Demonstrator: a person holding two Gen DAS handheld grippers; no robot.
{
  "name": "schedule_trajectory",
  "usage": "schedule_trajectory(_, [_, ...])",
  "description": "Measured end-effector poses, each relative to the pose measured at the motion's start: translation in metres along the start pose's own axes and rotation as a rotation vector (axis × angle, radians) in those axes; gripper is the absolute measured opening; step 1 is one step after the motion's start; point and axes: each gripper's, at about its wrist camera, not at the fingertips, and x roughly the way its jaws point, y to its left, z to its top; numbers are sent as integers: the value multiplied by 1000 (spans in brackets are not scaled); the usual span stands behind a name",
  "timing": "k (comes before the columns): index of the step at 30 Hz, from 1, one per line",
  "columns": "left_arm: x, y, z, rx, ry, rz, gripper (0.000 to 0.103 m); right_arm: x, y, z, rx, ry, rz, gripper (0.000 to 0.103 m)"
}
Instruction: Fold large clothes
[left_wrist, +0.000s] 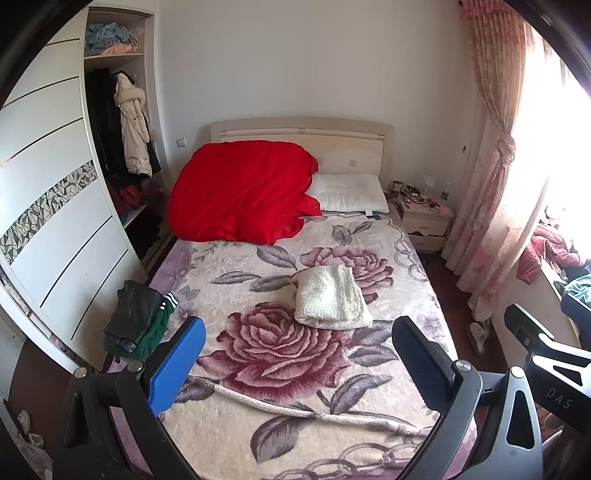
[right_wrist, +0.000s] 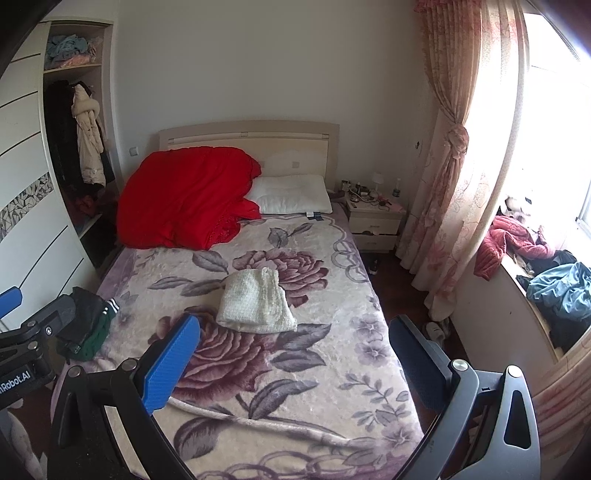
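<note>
Above the rose-patterned bed blanket (left_wrist: 280, 369), both tongs, left (left_wrist: 295, 369) and right (right_wrist: 295, 365), hang wide open and empty; folded cream knit garment (left_wrist: 330, 297) lies mid-bed.

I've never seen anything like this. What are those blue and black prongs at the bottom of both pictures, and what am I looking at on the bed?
No robot here: a person holds a two-finger gripper in each hand, and each gripper carries a wide-angle camera looking forward along its fingers. So one picture looks out from the left gripper, the other from the right gripper. The prongs are the fingers; both pairs stand wide apart and hold nothing.

Both cameras look down on a bed with a floral blanket. In its middle lies a folded cream knitted garment. Near the bed's left edge sits a pile of dark and green clothes. At the headboard lie a red quilt and a white pillow.
</note>
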Motion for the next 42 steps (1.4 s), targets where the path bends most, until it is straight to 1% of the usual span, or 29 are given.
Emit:
schedule_trajectory(15, [-6,-8,1,0,-6,-9,103,0,-16,22,-20,-10,42,103])
schedule_trajectory(35, [-7,-8,2,1,-7,-5,103,4,-22,27,-25,-13,57,103])
schedule_trajectory(42, [-9,-9,8,-3,-13,-7,103,6,-22,29,-27,-16,59,103])
